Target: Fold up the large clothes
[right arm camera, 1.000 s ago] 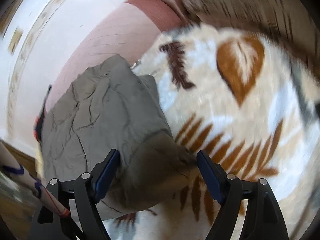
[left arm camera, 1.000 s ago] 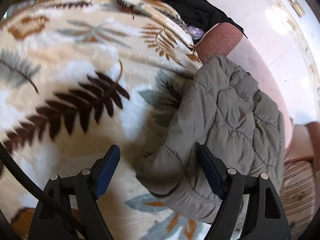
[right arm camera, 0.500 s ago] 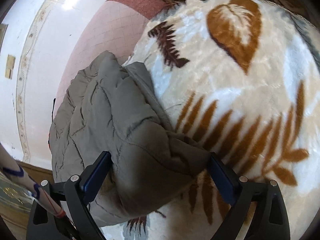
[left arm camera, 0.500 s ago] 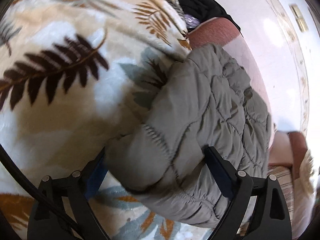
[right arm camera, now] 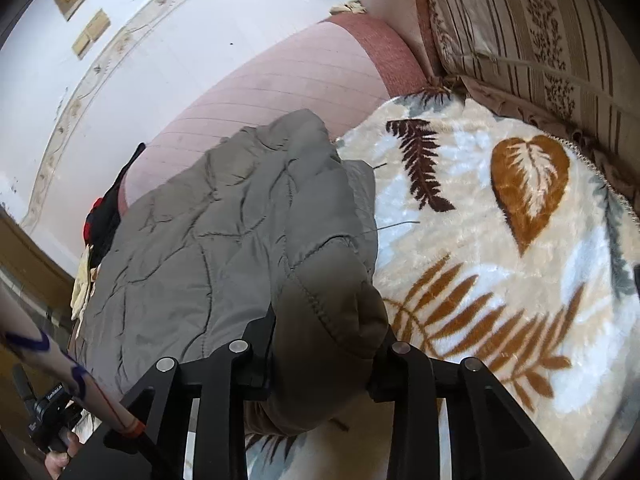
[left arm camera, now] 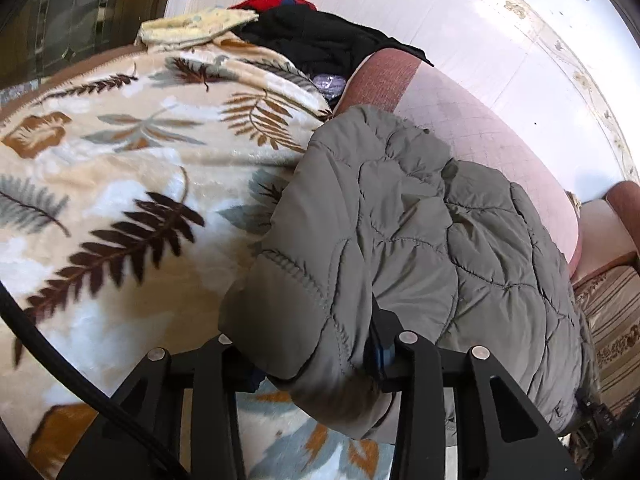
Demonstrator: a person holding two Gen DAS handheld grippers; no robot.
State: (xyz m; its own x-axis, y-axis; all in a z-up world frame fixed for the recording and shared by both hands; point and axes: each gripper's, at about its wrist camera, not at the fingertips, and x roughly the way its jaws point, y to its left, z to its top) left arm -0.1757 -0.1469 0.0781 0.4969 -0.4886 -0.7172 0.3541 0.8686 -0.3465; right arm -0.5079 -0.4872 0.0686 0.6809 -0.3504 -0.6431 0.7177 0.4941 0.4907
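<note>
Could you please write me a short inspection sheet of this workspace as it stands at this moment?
Surface: leaf-print blanket spread over a pink sofa.
Job's things: grey quilted jacket lying along the blanket's edge, its near end bunched.
Clutter: dark clothes and a pale yellow cloth piled at the far end.
Grippers: left gripper and right gripper closing, each with a fold of jacket between its jaws.
Cables: black cable beside the left gripper.
Surroundings: white tiled floor; striped cushion beside the blanket.
</note>
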